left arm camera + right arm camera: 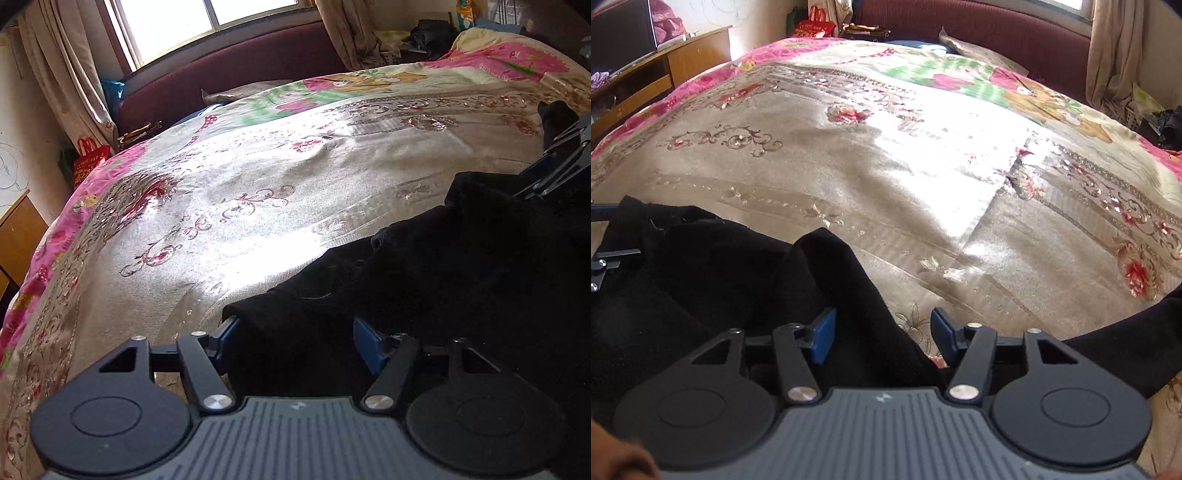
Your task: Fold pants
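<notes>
1. The black pants (424, 280) lie bunched on the near side of the bed (229, 206).
2. Our left tongs (295, 341) stand wide around cloth, not pinching.
3. Our right tongs (882, 334) stand wide too, cloth beside the left finger.
4. We should pinch one edge each, then pull flat.

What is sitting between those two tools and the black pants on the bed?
Nothing visible. The black pants already lie between the open jaws of the left tool and reach into the right tool, beside its left pad. Only the bare bedspread lies beyond.
</notes>
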{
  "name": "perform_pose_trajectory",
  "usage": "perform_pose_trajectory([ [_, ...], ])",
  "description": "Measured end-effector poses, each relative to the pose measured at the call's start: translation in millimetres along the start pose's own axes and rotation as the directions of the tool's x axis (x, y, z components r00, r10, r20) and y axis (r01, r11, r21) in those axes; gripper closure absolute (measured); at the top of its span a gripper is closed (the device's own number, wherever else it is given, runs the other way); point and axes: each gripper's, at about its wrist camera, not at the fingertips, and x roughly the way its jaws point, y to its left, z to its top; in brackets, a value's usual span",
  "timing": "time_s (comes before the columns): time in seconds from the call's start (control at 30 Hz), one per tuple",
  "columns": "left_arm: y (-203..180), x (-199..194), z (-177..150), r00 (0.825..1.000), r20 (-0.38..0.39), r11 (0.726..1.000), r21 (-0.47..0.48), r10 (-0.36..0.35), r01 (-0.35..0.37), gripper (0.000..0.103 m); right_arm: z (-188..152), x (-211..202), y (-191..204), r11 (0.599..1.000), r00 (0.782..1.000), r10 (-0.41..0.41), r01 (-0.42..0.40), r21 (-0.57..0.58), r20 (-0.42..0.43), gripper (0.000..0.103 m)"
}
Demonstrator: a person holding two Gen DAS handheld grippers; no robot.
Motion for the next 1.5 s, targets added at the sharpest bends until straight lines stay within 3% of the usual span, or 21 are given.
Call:
perform_pose_trajectory([
  [0.17, 8.2, -6.9, -0.5, 0.999, 0.013, 1.0, -0.011, -0.029, 0.029, 0.022, -0.2, -10.3, -15.3, 0.996, 0.997, 0.061, -0.064, 0.059, 0.041, 0.045],
  [0.33, 9.8, 8.2, 5.2, 0.999, -0.015, 0.998, -0.054, -0.042, 0.041, 0.021, 2.7, 12.0, -14.8, 0.999, 0.999, 0.018, -0.017, 0.037, -0.03, 0.045],
  [0.37, 11.2, 10.0, 7.0, 0.999, -0.018, 0.996, -0.073, -0.047, 0.046, 0.022, 2.6, 13.5, -12.5, 0.999, 1.0, 0.011, -0.01, 0.03, -0.027, 0.049],
  [0.43, 12.8, 12.9, 9.4, 0.999, -0.023, 0.995, -0.091, -0.036, 0.034, 0.037, 3.7, 13.8, -9.5, 0.999, 0.999, 0.009, -0.008, 0.038, -0.032, 0.066],
  [0.47, 13.0, 13.7, 10.3, 0.999, -0.029, 0.995, -0.092, -0.032, 0.029, 0.039, 4.9, 12.7, -8.8, 0.999, 0.999, 0.017, -0.015, 0.048, -0.037, 0.085],
  [0.5, 13.4, 12.5, 10.8, 0.999, -0.029, 0.995, -0.096, -0.024, 0.021, 0.048, 6.2, 10.9, -8.1, 0.998, 0.999, 0.024, -0.022, 0.058, -0.042, 0.097],
  [0.6, 18.0, 3.1, 11.6, 0.999, -0.014, 0.993, -0.108, -0.042, 0.04, 0.064, 6.9, -2.9, -5.0, 0.998, 1.0, 0.011, -0.011, 0.059, -0.014, 0.098],
  [0.67, 19.3, -3.6, 12.5, 0.999, -0.006, 0.993, -0.107, -0.045, 0.044, 0.067, 8.0, -17.9, -5.2, 0.997, 1.0, 0.018, -0.019, 0.072, 0.019, 0.098],
  [0.7, 19.3, -7.3, 13.5, 0.999, 0.0, 0.995, -0.097, -0.035, 0.034, 0.077, 9.4, -27.0, -6.1, 0.997, 0.999, 0.025, -0.028, 0.075, 0.039, 0.098],
  [0.73, 19.4, -9.6, 14.5, 1.0, -0.002, 0.996, -0.089, -0.025, 0.024, 0.08, 10.8, -34.8, -7.0, 0.996, 0.998, 0.028, -0.032, 0.078, 0.056, 0.098],
  [1.07, 27.8, -72.6, 20.0, 0.994, 0.101, 0.99, -0.133, -0.043, 0.056, 0.08, 6.3, -125.8, -5.2, 0.994, 0.978, 0.04, -0.06, 0.09, 0.207, 0.098],
  [1.33, 28.3, -176.5, -10.3, 0.968, 0.237, 0.986, -0.124, -0.081, 0.113, 0.08, -52.4, -233.2, 2.6, 0.99, 0.953, 0.044, -0.081, 0.115, 0.301, 0.098],
  [1.5, 10.0, -221.2, -45.5, 0.964, 0.242, 0.989, -0.073, -0.109, 0.13, 0.08, -106.7, -275.0, 21.4, 0.987, 0.962, 0.065, -0.102, 0.126, 0.266, 0.098],
])
